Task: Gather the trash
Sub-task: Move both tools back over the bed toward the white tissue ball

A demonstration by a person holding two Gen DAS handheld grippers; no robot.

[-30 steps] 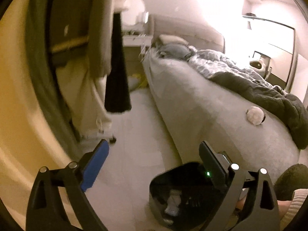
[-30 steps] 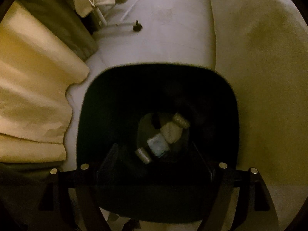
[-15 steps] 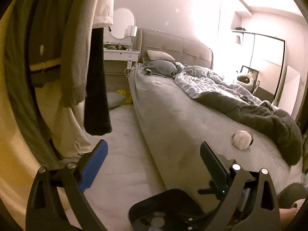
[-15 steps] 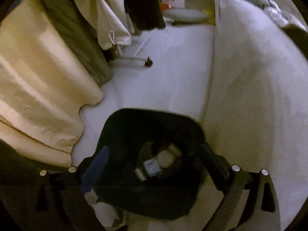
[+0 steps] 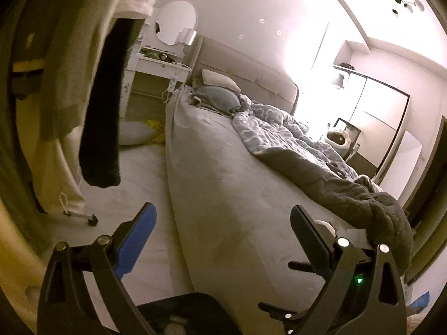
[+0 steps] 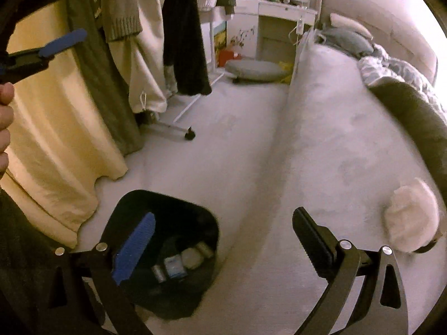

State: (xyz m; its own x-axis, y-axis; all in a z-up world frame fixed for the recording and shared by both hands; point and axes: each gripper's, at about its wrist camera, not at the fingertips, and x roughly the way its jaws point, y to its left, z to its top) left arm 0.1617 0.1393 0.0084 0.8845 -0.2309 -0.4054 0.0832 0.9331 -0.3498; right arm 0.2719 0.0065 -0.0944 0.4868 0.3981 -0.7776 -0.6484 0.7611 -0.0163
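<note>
A black trash bin (image 6: 167,251) stands on the pale floor beside the bed and holds several small pieces of trash (image 6: 178,262). Above it and to its right hangs my right gripper (image 6: 225,213); its jaws are opening, with nothing between them. A white fluffy ball (image 6: 410,217) lies on the bed's near edge at the right. My left gripper (image 5: 222,209) is open and empty, pointing along the bed. The bin's rim (image 5: 190,304) shows at the bottom edge there, and the ball (image 5: 325,224) peeks out behind the right finger. In the right wrist view a hand (image 6: 4,117) holds the left gripper at the upper left.
A wheeled clothes rack (image 6: 190,134) with hanging garments (image 6: 184,42) and a cream curtain (image 6: 56,139) line the left side. The grey bed (image 6: 349,139) with rumpled blankets (image 5: 307,150) fills the right. A grey cushion (image 6: 254,69) lies on the floor by a white dressing table (image 6: 279,11).
My right gripper rose away from the bin's mouth and tilted up, its jaws spreading wider. The left gripper's view swung up onto the bed, so the bin slid to the bottom edge.
</note>
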